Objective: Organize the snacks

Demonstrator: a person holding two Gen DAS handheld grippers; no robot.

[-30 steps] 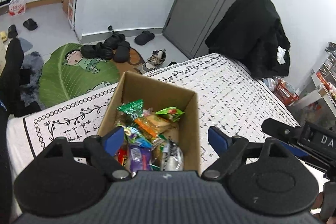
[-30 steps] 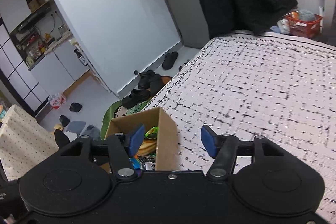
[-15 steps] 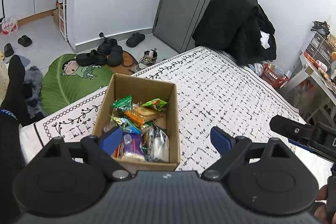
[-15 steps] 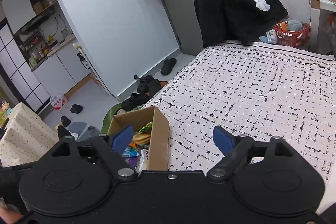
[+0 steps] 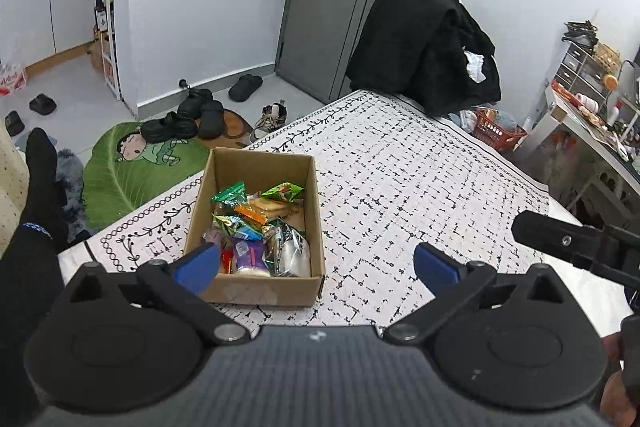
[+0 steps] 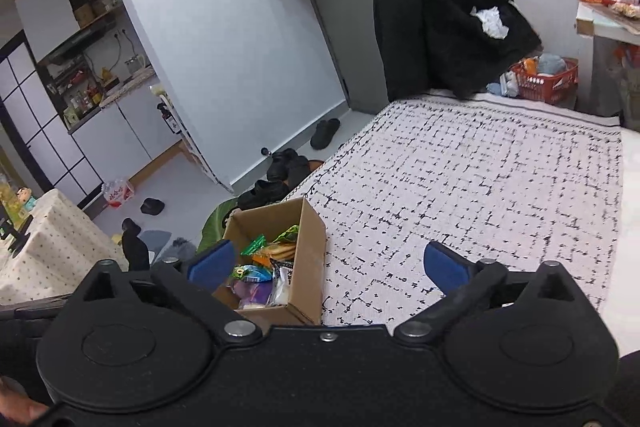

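Observation:
An open cardboard box [image 5: 256, 167] sits near the left edge of the black-and-white patterned bed [image 5: 400, 179]. It holds several wrapped snacks [image 5: 256, 223] in green, orange, purple and clear packets. My left gripper [image 5: 316, 263] hovers above and behind the box, its jaws opening wide with nothing held between the blue pads. My right gripper [image 6: 328, 265] hangs to the right of the box [image 6: 310, 259], jaws also opening and holding nothing. The snacks [image 6: 264, 267] show past its left pad. Part of the right gripper's black body [image 5: 576, 243] shows at the right of the left wrist view.
A black coat [image 5: 424, 43] hangs beyond the bed's far end by a grey door [image 5: 340, 7]. Shoes [image 5: 188, 119] and a green leaf rug [image 5: 132, 171] lie on the floor at left. A person's leg in a black sock [image 5: 40, 179] is at far left. A red basket [image 6: 544, 83] and a desk stand at right.
Both grippers have drawn back and upward from the box, which now looks smaller and farther. Both pairs of jaws have spread wider, the right one markedly.

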